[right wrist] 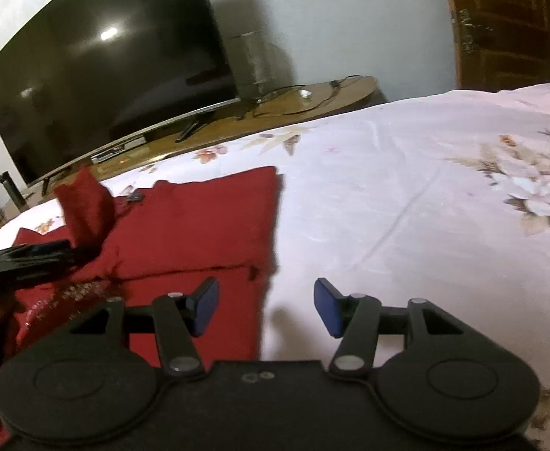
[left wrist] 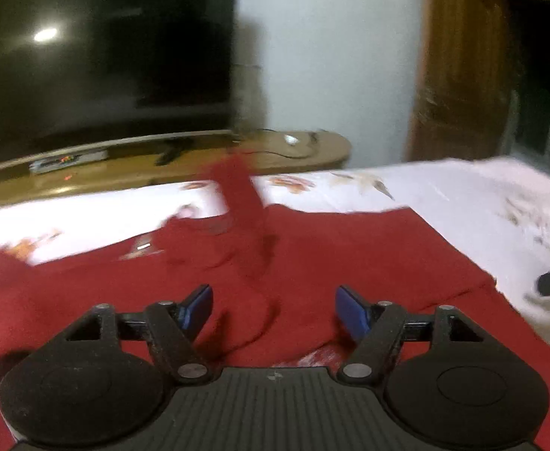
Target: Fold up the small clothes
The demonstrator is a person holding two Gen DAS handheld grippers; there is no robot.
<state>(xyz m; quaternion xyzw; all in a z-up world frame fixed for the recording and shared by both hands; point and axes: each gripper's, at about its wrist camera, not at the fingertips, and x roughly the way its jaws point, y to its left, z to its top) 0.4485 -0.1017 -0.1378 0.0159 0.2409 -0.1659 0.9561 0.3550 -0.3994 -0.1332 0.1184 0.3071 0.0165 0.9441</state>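
**Inspector A:** Red garment (left wrist: 350, 255) lies spread on the bed sheet (right wrist: 406, 195), directly ahead of and beneath the left gripper (left wrist: 274, 310). One strip of it, perhaps a sleeve (left wrist: 243, 203), stands up beyond the jaws, blurred. I judge it mid-swing in a fold.

**Inspector B:** State of the left jaws?

**Inspector A:** Spread wide, nothing between the blue pads (left wrist: 200, 306). Cloth passes below them, not gripped.

**Inspector B:** And the right gripper (right wrist: 265, 308)?

**Inspector A:** Likewise wide apart and empty. The garment's side edge runs under its left-hand pad; the right-hand pad sits over bare sheet. My judgement: it straddles that edge so as to pinch it for the next fold.

**Inspector B:** Background?

**Inspector A:** Television (right wrist: 106, 86) on a wooden stand (right wrist: 312, 101), well beyond both jaws.
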